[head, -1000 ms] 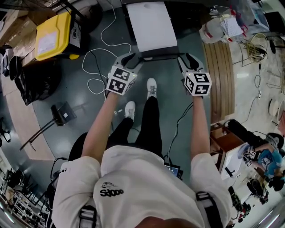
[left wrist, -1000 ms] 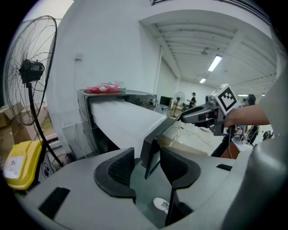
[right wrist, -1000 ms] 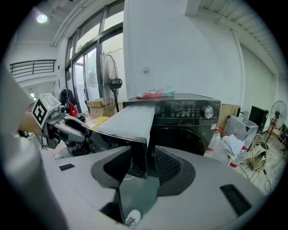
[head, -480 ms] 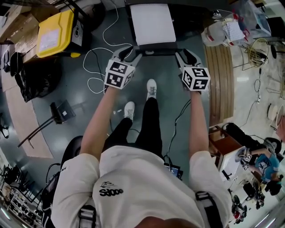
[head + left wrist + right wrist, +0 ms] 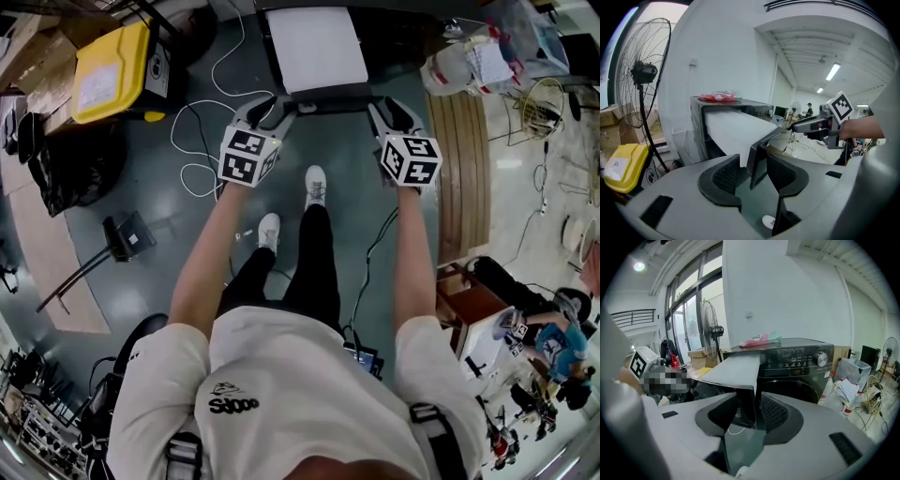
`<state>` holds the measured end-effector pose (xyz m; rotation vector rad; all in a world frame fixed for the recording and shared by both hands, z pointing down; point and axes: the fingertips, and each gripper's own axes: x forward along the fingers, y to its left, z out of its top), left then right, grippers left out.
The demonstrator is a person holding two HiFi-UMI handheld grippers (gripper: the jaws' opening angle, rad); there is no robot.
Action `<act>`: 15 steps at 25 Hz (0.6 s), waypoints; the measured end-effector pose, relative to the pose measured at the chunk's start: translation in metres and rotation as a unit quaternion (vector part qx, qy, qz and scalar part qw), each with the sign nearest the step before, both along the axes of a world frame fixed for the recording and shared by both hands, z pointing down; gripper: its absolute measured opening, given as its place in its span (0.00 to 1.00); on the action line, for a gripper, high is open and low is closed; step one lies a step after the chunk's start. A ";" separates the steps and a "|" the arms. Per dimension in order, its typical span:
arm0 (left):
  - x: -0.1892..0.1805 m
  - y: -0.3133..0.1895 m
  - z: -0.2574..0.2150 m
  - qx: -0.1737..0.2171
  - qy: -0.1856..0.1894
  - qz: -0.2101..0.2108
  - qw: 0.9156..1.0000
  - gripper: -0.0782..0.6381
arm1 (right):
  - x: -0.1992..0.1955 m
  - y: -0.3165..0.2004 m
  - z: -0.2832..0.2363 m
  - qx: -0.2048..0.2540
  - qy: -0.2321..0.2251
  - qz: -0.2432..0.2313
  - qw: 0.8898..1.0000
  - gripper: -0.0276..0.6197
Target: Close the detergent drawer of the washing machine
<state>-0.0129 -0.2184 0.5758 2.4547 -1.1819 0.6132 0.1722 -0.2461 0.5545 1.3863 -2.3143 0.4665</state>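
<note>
The dark washing machine (image 5: 801,364) has its detergent drawer (image 5: 314,47) pulled far out, white on top, with a dark front panel (image 5: 328,97). In the head view my left gripper (image 5: 275,106) sits at the panel's left corner and my right gripper (image 5: 387,106) at its right corner. In the left gripper view that corner of the panel (image 5: 758,159) stands between the pads of the left gripper (image 5: 757,166). The right gripper view shows the other corner (image 5: 745,404) filling the gap of the right gripper (image 5: 750,411). Both look shut on the panel.
A yellow box (image 5: 108,70) and a loose white cable (image 5: 202,141) lie on the floor at the left. A wooden pallet (image 5: 464,159) and a bagged bundle (image 5: 469,61) are at the right. A standing fan (image 5: 642,72) is left of the machine. The person's feet (image 5: 314,183) are below the drawer.
Both grippers and the drawer's front panel have shifted toward the machine together. Less of the white drawer top shows than a second ago.
</note>
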 end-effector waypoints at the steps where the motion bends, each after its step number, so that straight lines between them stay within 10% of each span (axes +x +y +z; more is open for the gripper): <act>1: 0.000 -0.001 -0.001 0.001 0.003 -0.004 1.000 0.37 | 0.000 -0.001 -0.001 0.001 -0.001 0.001 1.000 0.28; 15: -0.005 -0.020 -0.001 0.000 0.005 -0.023 1.000 0.38 | -0.005 -0.020 -0.001 0.012 0.006 -0.014 1.000 0.28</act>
